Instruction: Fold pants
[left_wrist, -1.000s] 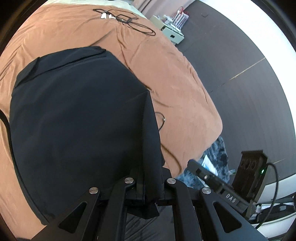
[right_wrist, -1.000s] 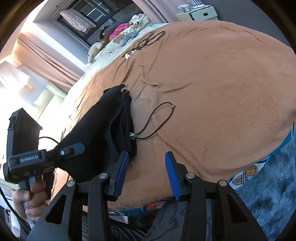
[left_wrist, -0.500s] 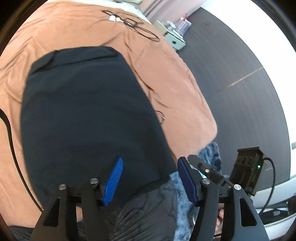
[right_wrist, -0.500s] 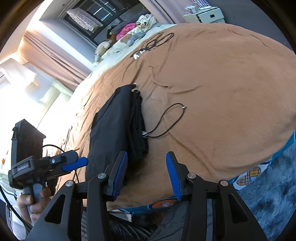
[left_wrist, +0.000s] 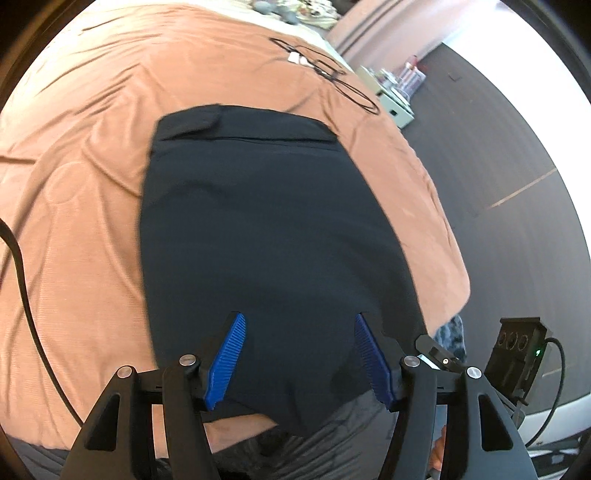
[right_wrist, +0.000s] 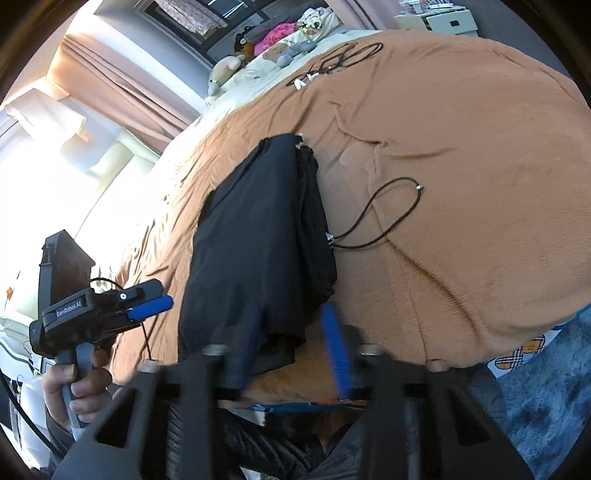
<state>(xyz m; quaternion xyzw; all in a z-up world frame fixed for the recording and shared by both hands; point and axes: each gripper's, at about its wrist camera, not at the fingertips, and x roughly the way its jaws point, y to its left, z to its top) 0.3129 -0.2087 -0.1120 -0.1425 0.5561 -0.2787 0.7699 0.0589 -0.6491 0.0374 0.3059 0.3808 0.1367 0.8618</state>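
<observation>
pants folded flat on the bed, both of your grippers empty

your black pants (left_wrist: 266, 229) lie folded into a long dark panel on the brown bedspread (left_wrist: 74, 192), running away from you toward the head of the bed. the far end shows a seam and a flap at its left corner, and the near end hangs a little over the bed's front edge. seen from your right wrist, the pants (right_wrist: 258, 236) show stacked layers along their right side.

your left gripper (left_wrist: 299, 358) hovers above the near end of the pants with its blue pads (left_wrist: 227, 363) spread wide and nothing between them. in the right wrist view you can see that same left gripper (right_wrist: 147, 306) off to the left of the pants, gripped by your left hand (right_wrist: 74, 387).

your right gripper (right_wrist: 291, 347) is blurred, but its jaws stand apart at the near right corner of the pants; the left blue pad overlaps the cloth in the picture, and whether it touches is not clear. it is not clenched on anything.

a thin black cord (right_wrist: 384, 218) loops on the bedspread just to the right of the pants, one end meeting the cloth's edge. a tangle of cables (right_wrist: 340, 59) lies farther up the bed, well apart from the pants, with stuffed toys (right_wrist: 258, 40) beyond it. a pale cabinet (left_wrist: 393, 107) stands on the dark floor to the right.
</observation>
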